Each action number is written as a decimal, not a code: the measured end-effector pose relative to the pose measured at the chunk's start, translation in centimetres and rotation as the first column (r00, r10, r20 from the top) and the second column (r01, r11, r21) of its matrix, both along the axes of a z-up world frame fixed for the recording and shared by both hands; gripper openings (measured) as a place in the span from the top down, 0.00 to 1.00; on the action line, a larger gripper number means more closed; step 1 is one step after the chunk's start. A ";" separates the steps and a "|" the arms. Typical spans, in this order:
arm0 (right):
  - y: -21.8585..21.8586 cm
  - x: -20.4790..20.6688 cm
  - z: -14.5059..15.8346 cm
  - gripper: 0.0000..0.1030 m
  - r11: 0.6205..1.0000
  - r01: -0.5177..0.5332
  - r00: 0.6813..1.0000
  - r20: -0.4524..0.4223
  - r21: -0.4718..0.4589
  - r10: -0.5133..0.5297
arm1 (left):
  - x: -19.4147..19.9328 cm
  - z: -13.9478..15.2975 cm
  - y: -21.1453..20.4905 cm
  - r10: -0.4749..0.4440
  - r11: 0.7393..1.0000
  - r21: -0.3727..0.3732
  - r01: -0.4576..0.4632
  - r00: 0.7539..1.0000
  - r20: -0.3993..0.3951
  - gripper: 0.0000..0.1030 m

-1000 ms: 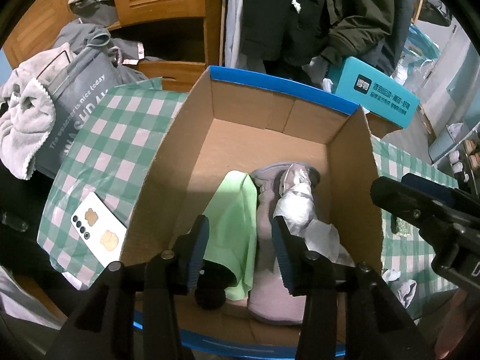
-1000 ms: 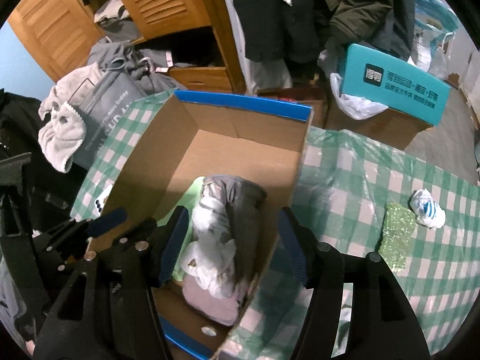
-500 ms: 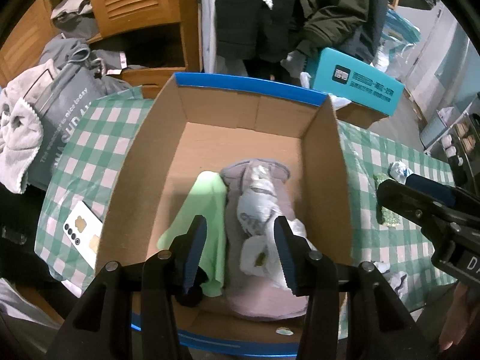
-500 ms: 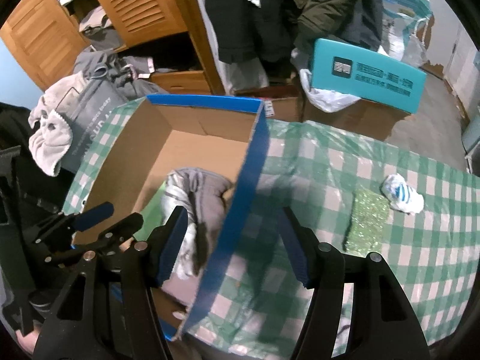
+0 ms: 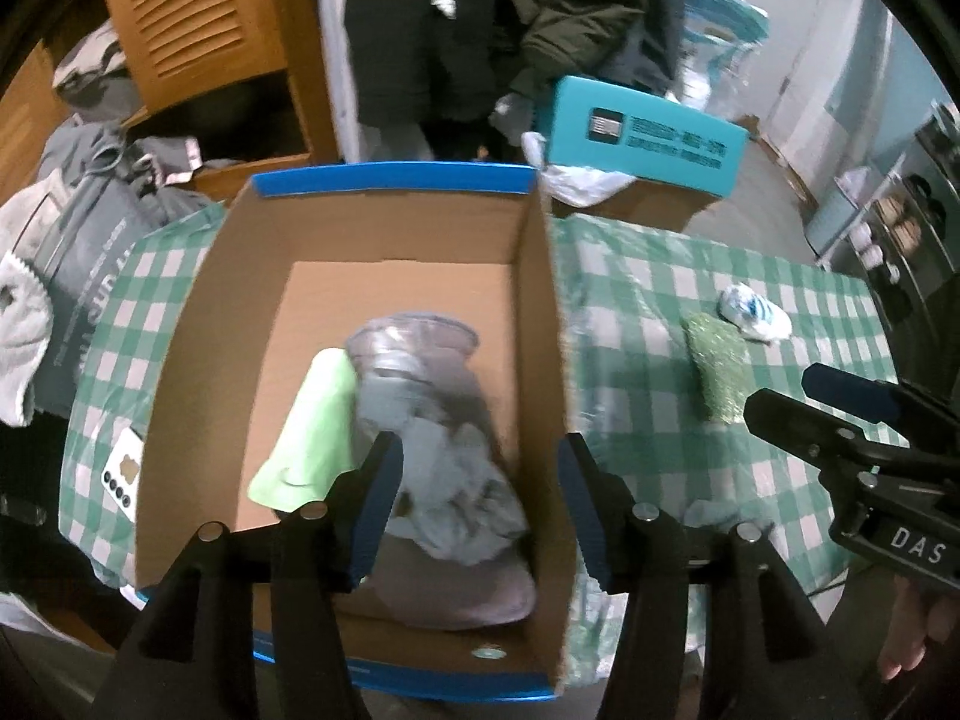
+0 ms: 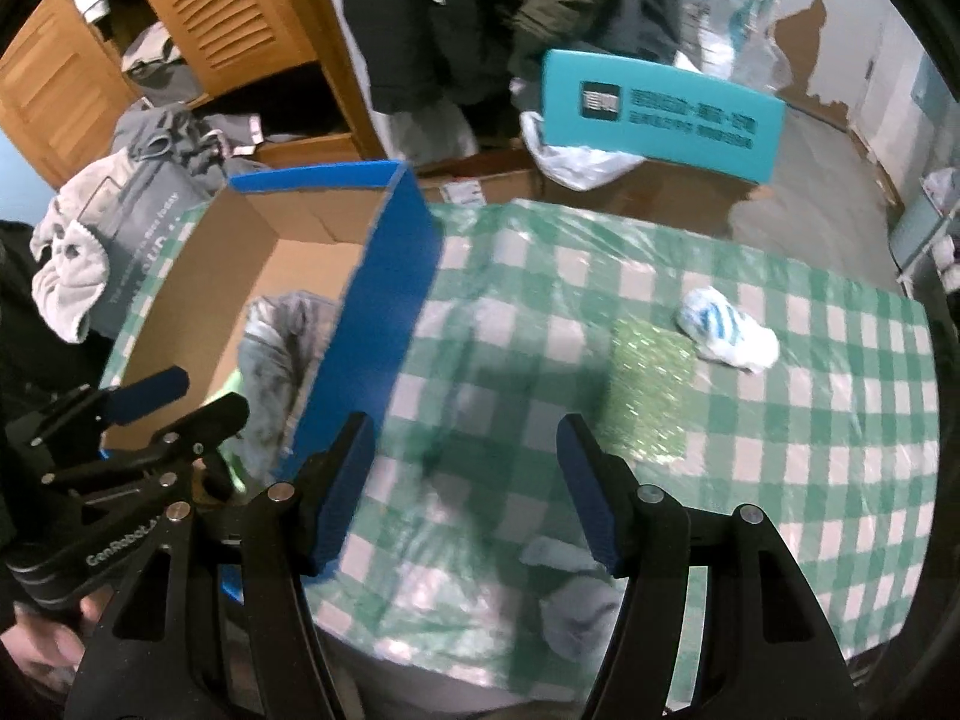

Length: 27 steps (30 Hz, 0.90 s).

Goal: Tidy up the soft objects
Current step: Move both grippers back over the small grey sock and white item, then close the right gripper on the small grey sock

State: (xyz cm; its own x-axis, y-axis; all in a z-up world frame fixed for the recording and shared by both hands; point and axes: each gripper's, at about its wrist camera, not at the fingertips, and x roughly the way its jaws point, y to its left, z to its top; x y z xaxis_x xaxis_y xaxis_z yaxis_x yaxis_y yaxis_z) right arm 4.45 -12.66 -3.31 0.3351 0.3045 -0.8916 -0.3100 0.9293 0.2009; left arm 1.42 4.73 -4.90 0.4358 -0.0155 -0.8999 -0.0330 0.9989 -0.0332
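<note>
Matt brown corrugated cardboard box [image 5: 540, 312] with smooth blue outer faces, holding soft cloth: a light green piece [image 5: 312, 438] and crumpled grey fabric [image 5: 444, 420]. Shiny plastic film over the green-and-white checked table cover [image 6: 780, 450], with a glittery rough green pad [image 6: 651, 384] and a white knit sock [image 6: 726, 336] far right. Slatted wooden doors [image 6: 234, 6] at far left, glossy teal carton [image 6: 660, 114] beyond.

grey garment [image 5: 444, 420]: blurred | small cloth [image 6: 576, 606]: blurred, identity unclear

Dim indoor light, heavy motion blur, fisheye warping, dark vignette corners.
</note>
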 end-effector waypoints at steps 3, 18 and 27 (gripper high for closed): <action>-1.7 -0.5 -0.5 0.38 1.000 0.017 1.000 -0.007 -0.015 -0.018 | -0.2 -0.1 -1.9 -0.040 0.999 0.013 0.040 0.999 -0.006 0.47; -8.7 -3.4 -5.2 0.38 0.995 0.096 0.986 -0.134 -0.013 -0.097 | -1.1 -3.4 -8.9 -0.193 0.979 0.039 0.198 0.977 -0.094 0.42; -9.0 -4.6 -7.8 0.38 0.997 0.068 0.978 -0.194 -0.023 -0.072 | -1.7 -6.5 -11.0 -0.235 0.965 0.074 0.250 0.957 -0.169 0.42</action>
State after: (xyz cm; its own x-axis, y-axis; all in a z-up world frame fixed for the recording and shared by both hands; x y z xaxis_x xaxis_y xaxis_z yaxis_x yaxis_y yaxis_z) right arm -0.10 -21.64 -11.06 0.1746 0.2714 -0.9465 -0.2005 0.9509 0.2357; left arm -0.29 -6.29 -11.44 0.2821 -0.0158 -0.9593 0.2137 0.9758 0.0468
